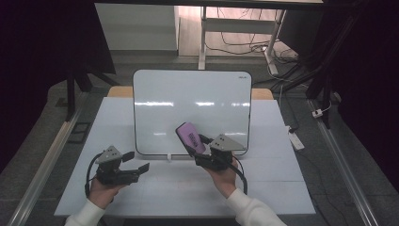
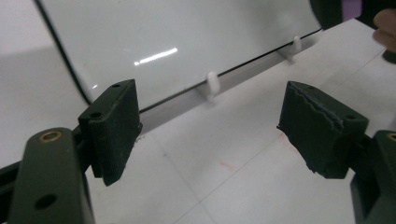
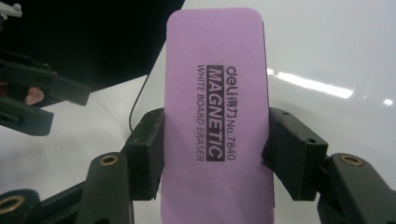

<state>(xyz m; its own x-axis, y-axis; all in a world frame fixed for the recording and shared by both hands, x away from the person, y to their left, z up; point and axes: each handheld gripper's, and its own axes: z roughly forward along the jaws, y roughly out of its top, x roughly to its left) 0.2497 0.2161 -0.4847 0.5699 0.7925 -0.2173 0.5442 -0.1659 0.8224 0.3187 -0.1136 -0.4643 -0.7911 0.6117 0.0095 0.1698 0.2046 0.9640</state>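
A purple magnetic whiteboard eraser [image 1: 189,136] [image 3: 215,116] stands upright between the jaws of my right gripper [image 1: 194,149] [image 3: 215,154], which is shut on its two long sides. The eraser is held in front of the lower right part of the whiteboard [image 1: 188,101] [image 3: 327,46], which leans on white clips [image 2: 212,84] at the middle of the table. My left gripper [image 1: 134,161] [image 2: 210,126] is open and holds nothing. It hovers low over the white tabletop [image 2: 224,177], left of the board's bottom edge [image 2: 243,65].
The white table [image 1: 277,179] runs wide on both sides of the board. Beyond it are dark curtains, a desk frame [image 1: 202,37] with cables on the floor, and a power strip [image 1: 295,139] off the right edge.
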